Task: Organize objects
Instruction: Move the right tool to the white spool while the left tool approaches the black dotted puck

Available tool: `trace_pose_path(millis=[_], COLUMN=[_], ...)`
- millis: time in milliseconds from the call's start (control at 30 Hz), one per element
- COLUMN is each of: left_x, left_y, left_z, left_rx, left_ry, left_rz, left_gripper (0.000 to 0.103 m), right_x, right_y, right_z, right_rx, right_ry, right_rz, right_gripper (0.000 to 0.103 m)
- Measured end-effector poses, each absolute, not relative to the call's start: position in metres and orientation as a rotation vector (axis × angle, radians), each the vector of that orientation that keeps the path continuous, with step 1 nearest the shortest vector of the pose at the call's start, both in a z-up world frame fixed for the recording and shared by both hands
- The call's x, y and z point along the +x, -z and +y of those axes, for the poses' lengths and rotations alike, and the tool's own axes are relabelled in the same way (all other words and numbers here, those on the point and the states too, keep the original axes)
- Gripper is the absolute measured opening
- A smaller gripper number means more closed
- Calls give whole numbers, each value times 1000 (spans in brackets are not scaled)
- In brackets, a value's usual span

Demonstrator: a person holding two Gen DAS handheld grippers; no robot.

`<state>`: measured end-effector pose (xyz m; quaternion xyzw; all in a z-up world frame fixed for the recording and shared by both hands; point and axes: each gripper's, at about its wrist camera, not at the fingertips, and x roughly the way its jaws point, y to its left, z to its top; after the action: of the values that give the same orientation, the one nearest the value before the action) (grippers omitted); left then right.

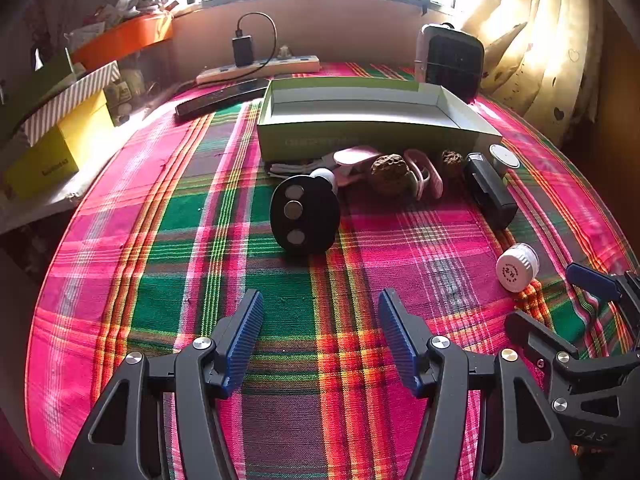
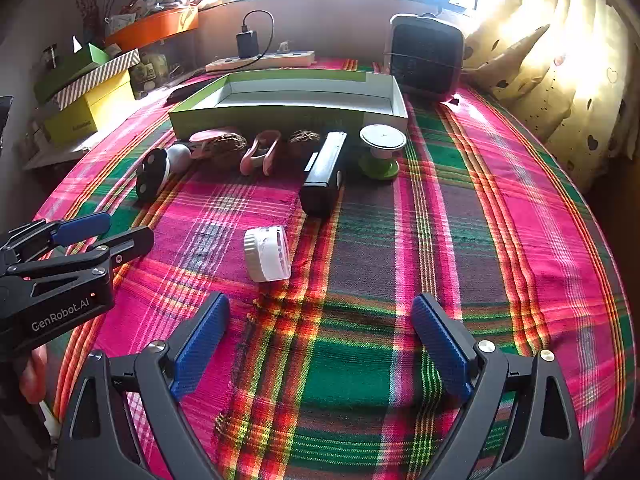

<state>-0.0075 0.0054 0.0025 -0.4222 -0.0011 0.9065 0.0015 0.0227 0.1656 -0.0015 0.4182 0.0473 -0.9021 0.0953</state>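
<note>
Plaid cloth (image 2: 360, 264) in pink, green and orange covers the table, and we see both tools hovering low over its near edge with nothing in them. Our left gripper (image 1: 320, 332) has its blue pads spread wide and empty; our right gripper (image 2: 320, 344) is spread wider still, also empty. From the right wrist, the white pill bottle (image 2: 267, 254) lies on its side at 11 o'clock, apart from everything else. Beyond it, at 12 o'clock, the open green box (image 2: 288, 114) sits crosswise with a row of items along its near wall: a black disc with three metal dots (image 2: 151, 174), pink clips (image 2: 260, 152), two brown wrinkled lumps, perhaps walnuts (image 2: 304, 138), a black rectangular device (image 2: 326, 172) and a green-and-white spool-shaped stand (image 2: 382, 152). A dark heater (image 2: 426, 56) stands at 1 o'clock behind the box.
</note>
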Motion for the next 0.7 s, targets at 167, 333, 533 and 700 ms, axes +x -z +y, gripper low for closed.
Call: trace_pose_path(millis=[167, 333, 533, 700], left_x=[-8, -9, -9, -8], left_y=[-2, -2, -1, 0], left_z=[7, 8, 8, 3], left_rx=[-1323, -1319, -1315, -1311], left_ry=[-2839, -2838, -2826, -2806], left_rz=[1, 4, 14, 11], left_gripper=[59, 59, 59, 59], right_x=[20, 17, 14, 9], right_y=[2, 2, 1, 0], right_z=[164, 158, 158, 156], right_rx=[1244, 1240, 1235, 1231], right_ry=[2667, 2652, 2653, 2652], right_rz=[140, 151, 141, 148], right_gripper=[93, 92, 86, 78])
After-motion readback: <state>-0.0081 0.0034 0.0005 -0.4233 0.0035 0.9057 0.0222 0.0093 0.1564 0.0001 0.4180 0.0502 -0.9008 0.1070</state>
